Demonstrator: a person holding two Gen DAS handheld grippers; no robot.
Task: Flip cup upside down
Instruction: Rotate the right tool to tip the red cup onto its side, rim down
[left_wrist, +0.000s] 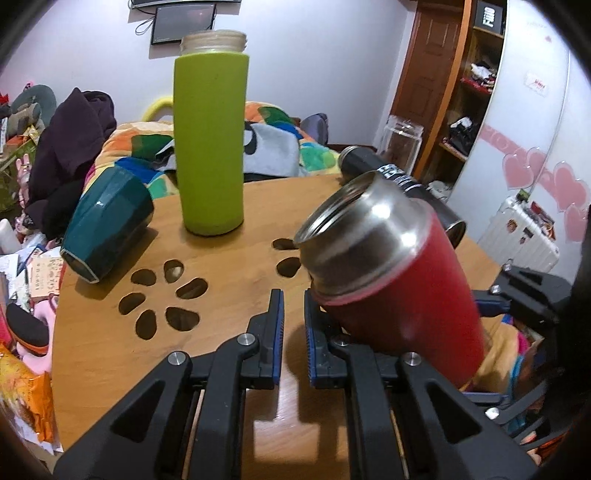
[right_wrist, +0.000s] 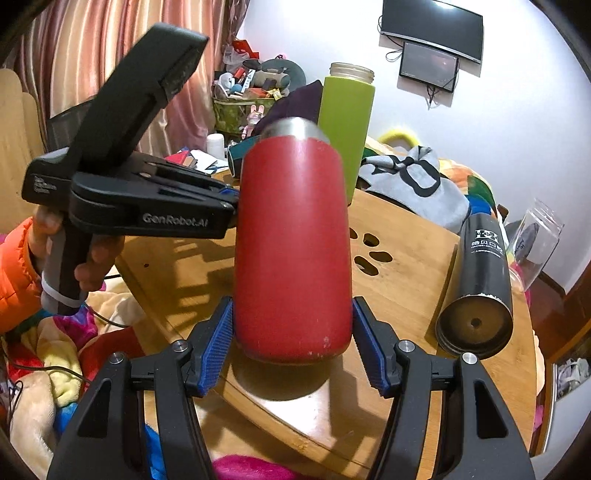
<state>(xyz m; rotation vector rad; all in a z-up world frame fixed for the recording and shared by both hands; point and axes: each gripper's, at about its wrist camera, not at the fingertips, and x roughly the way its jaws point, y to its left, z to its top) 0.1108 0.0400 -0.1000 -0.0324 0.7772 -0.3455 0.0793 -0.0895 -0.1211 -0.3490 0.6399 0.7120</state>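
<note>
Cluttered bedroom surrounds a round wooden table (left_wrist: 110, 332) with petal-shaped cutouts. Over it, the right gripper (right_wrist: 291, 347) has its blue pads spread wide, pinching the base of a red metal cup with a steel rim (right_wrist: 291, 251), tilted off the tabletop. The left gripper (left_wrist: 293, 332) sits beside the cup's side, jaws nearly together with a narrow gap, holding nothing. Nearby stand a tall lime-green bottle (left_wrist: 209, 140), a toppled teal cup (left_wrist: 107, 225) and a lying black flask (right_wrist: 476, 288).

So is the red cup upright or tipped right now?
Tipped. The red cup leans with its open steel mouth angled up toward the green bottle, base near the table.
</note>
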